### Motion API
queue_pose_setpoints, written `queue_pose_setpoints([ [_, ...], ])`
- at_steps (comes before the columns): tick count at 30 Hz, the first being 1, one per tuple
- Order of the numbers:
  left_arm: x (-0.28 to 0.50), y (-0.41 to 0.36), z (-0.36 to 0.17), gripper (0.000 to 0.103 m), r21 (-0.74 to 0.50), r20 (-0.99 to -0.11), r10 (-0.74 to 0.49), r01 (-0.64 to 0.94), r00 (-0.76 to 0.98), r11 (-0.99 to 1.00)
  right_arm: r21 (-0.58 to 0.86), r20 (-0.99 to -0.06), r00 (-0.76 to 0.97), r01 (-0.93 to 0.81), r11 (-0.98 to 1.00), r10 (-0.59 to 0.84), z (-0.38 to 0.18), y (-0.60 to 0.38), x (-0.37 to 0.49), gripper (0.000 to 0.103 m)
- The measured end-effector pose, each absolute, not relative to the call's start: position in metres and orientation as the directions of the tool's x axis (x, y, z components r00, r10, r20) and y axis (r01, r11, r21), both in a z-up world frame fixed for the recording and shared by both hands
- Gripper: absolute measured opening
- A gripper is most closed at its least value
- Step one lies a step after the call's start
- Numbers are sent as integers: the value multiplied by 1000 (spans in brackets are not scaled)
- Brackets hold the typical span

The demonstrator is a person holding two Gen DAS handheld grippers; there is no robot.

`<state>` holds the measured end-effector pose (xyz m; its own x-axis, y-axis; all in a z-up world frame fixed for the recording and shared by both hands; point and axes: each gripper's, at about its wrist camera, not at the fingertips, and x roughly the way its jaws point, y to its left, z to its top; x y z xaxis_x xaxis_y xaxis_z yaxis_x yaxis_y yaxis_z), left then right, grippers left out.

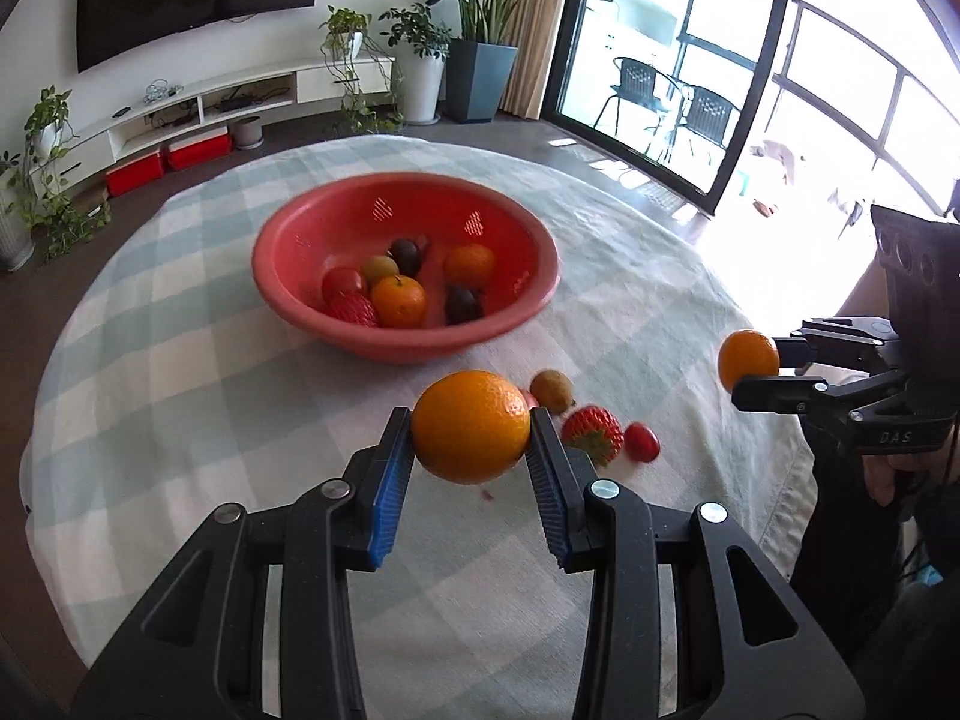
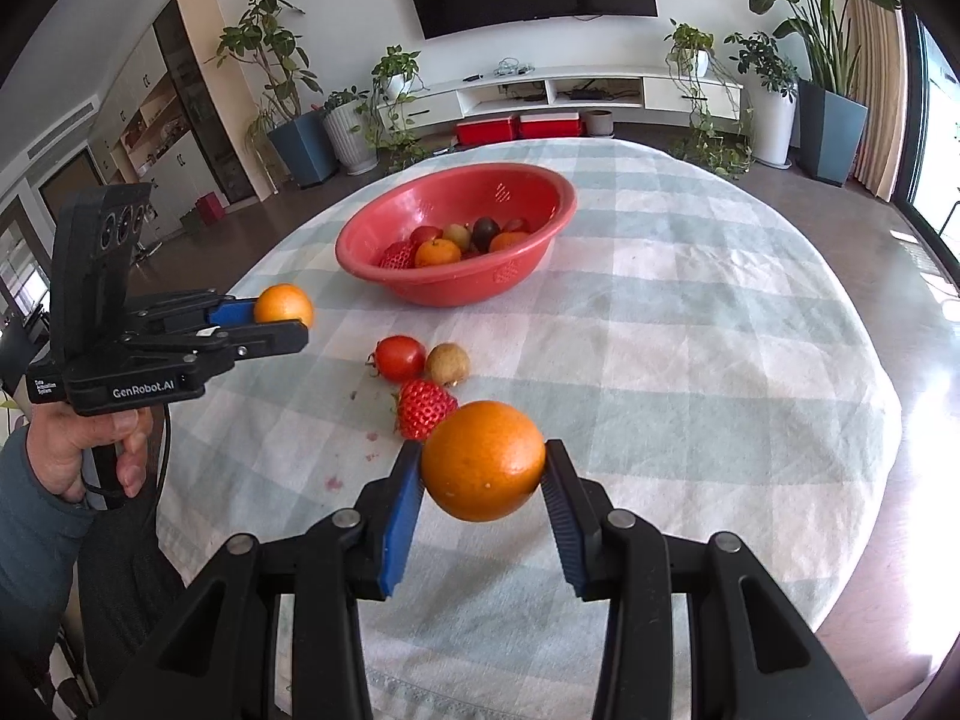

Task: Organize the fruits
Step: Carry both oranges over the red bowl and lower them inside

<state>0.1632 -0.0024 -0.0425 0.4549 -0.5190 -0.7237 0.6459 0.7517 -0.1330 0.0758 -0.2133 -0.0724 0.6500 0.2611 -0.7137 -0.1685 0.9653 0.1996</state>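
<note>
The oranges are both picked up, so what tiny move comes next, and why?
Probably carry the left gripper and its orange forward over the red bowl, then let go. Both oranges are held clear of the cloth, the right gripper holding the other orange, and the bowl already holds sorted fruit. A strawberry still waits on the table.

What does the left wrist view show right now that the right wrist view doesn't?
Only the left wrist view: the glass doors with balcony chairs beyond.

Only the right wrist view: the hand holding the left gripper, and the wall cabinets.

Both: the red bowl holding fruit, the strawberry, tomato and small brown fruit loose on the tablecloth, and an orange clamped in each gripper: the left orange, the right orange in the right gripper.
</note>
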Motion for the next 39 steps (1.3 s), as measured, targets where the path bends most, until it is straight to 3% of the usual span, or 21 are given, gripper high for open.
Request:
queue_pose_setpoints([
  [8, 210, -2, -4, 35, -87, -706, -471, 594, 530, 800, 121, -664, 714, -192, 974, 223, -25, -223, 122, 43],
  [15, 246, -36, -7, 35, -15, -736, -416, 601, 534, 799, 124, -670, 694, -243, 962, 262, -14, -209, 182, 43],
  [28, 302, -63, -54, 36, 26, -805, -340, 602, 486, 798, -9, -785, 585, -341, 940, 205, -69, -159, 256, 43],
  [39, 311, -70, -73, 36, 44, -820, -320, 611, 474, 791, -64, -817, 551, -375, 925, 167, -92, -147, 277, 43],
])
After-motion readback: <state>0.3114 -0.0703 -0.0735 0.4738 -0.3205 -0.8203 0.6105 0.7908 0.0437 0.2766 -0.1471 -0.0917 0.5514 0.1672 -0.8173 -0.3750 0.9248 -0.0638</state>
